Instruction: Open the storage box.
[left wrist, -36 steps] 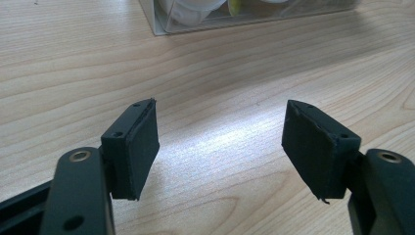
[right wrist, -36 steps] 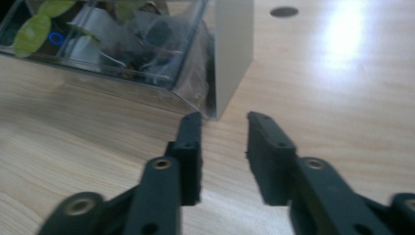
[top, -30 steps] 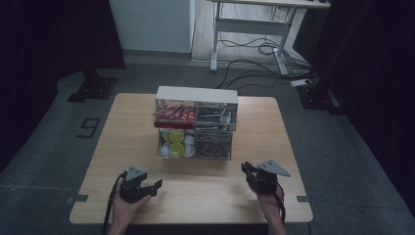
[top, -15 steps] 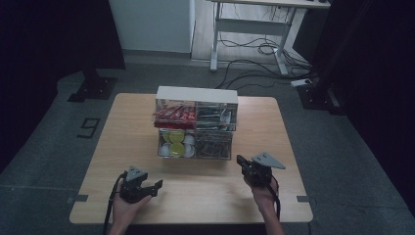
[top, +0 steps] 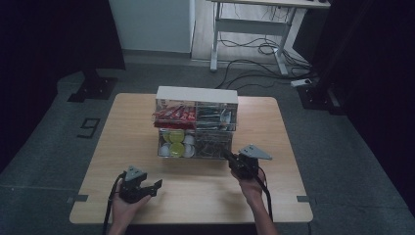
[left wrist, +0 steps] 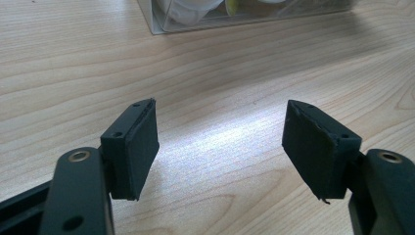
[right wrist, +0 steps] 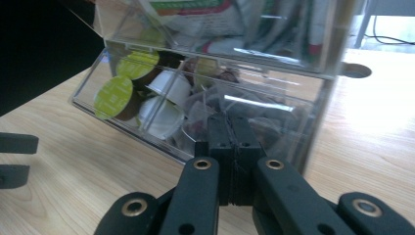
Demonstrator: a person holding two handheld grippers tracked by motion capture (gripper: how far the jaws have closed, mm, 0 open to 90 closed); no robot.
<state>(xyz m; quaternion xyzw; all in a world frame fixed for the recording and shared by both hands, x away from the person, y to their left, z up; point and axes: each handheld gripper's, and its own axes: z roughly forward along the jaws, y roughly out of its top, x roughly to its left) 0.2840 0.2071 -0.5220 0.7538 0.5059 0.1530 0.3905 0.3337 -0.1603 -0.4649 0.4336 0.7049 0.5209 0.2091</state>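
I take the clear organizer (top: 196, 128) on the table (top: 274, 127) as my landmark. It has two tiers: red packets upper left, dark items upper right, and capsules (right wrist: 115, 93) with green and white lids in the lower left bin. My right gripper (top: 234, 161) is at the organizer's lower right front corner, jaws pressed together with nothing between them; in the right gripper view (right wrist: 230, 142) the tips sit right at the clear front wall, though I cannot tell whether they touch it. My left gripper (top: 155, 185) is well in front of the organizer toward its left, jaws wide apart over bare wood (left wrist: 220, 142), holding nothing.
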